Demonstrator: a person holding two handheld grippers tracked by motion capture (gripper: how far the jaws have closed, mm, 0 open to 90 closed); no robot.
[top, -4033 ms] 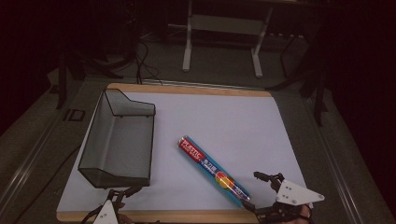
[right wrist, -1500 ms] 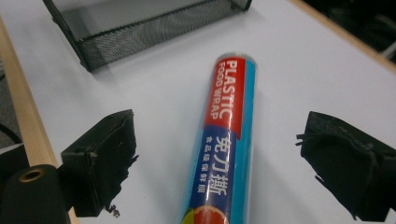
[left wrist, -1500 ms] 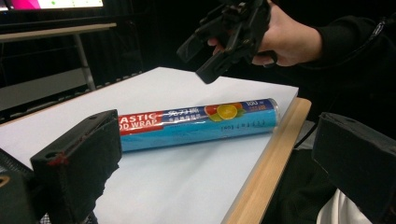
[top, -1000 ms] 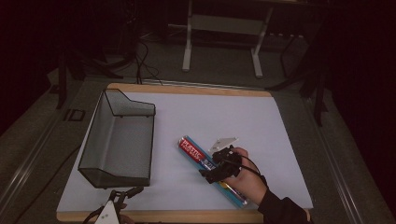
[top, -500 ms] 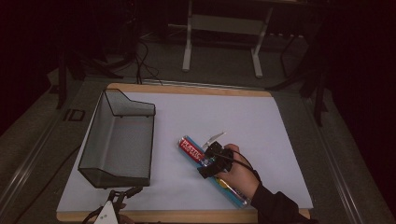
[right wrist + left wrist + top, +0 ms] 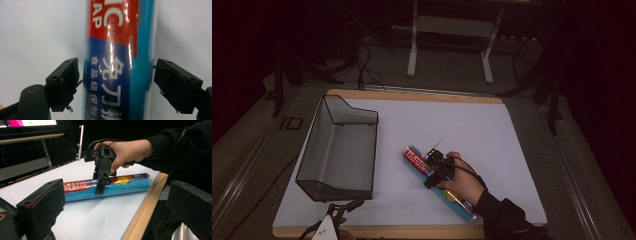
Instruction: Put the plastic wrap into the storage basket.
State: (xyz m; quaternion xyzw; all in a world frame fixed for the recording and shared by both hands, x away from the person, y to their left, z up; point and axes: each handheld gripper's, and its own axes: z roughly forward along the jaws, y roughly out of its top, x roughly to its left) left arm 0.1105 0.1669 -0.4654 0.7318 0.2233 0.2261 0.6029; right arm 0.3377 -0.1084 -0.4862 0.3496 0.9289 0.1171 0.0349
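The white mat (image 6: 472, 130) on the wood-edged table (image 6: 412, 93) takes up most of the high view, and on its left part stands the black wire-mesh basket (image 6: 339, 150), its tall back wall toward the upper left of the frame. Right of the basket, in the lower middle of the frame, the roll of plastic wrap (image 6: 414, 158) lies flat on the mat, slanting from its red-labelled end at the centre down toward the lower right edge. My right hand (image 6: 464, 185) comes in from the bottom right and sets my right gripper (image 6: 432, 175) across the roll just past the red label. In the right gripper view the roll (image 6: 120, 60) runs up the middle of the frame between my two jaws, which have just been closing; the left pad is right at its side, the right one shows a thin gap, so I am not clamped on it yet. My left gripper (image 6: 334, 220) sits at the bottom edge, below the basket, its jaws wide apart in the left gripper view with nothing between them
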